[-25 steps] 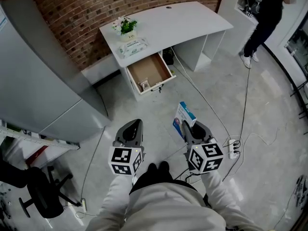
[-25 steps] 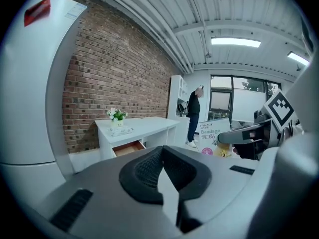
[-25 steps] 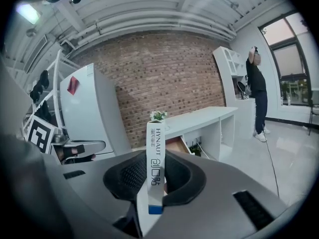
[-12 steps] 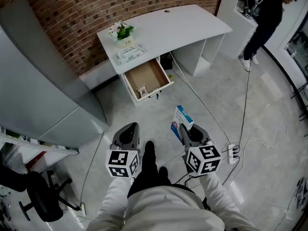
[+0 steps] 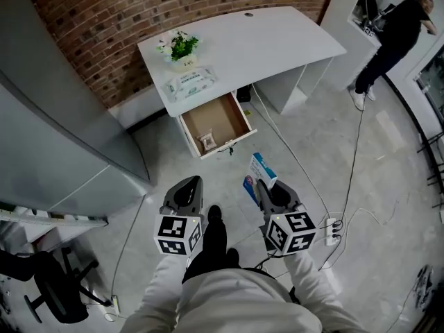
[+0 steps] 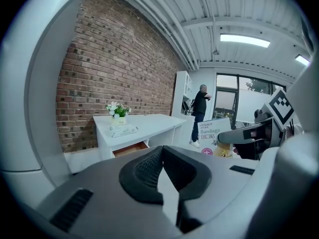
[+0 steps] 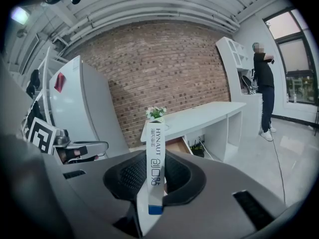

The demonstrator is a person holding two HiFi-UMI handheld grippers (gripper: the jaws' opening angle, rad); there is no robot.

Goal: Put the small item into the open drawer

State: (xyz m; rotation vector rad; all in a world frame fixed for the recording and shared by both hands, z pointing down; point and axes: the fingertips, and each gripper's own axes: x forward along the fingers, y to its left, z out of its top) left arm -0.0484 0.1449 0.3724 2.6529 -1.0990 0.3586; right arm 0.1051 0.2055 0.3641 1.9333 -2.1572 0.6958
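My left gripper [image 5: 191, 184] is empty, jaws closed together. My right gripper [image 5: 267, 186] clamps the bandage box [image 7: 155, 163] by its narrow edge, and the box sticks out past the tips, above the floor. Well ahead, the open drawer [image 5: 216, 120] juts from the white desk [image 5: 277, 33], with a small packet [image 5: 207, 143] at its front. A wipes pack [image 5: 189, 83] and a potted plant [image 5: 182, 47] sit on the desktop.

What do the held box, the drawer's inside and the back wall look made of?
Box: probably cardboard, printed white and blue, with thin flat panels.
Drawer: matte brown inside, so bare wood or fibreboard.
Wall: red brick, with mortar lines visible.
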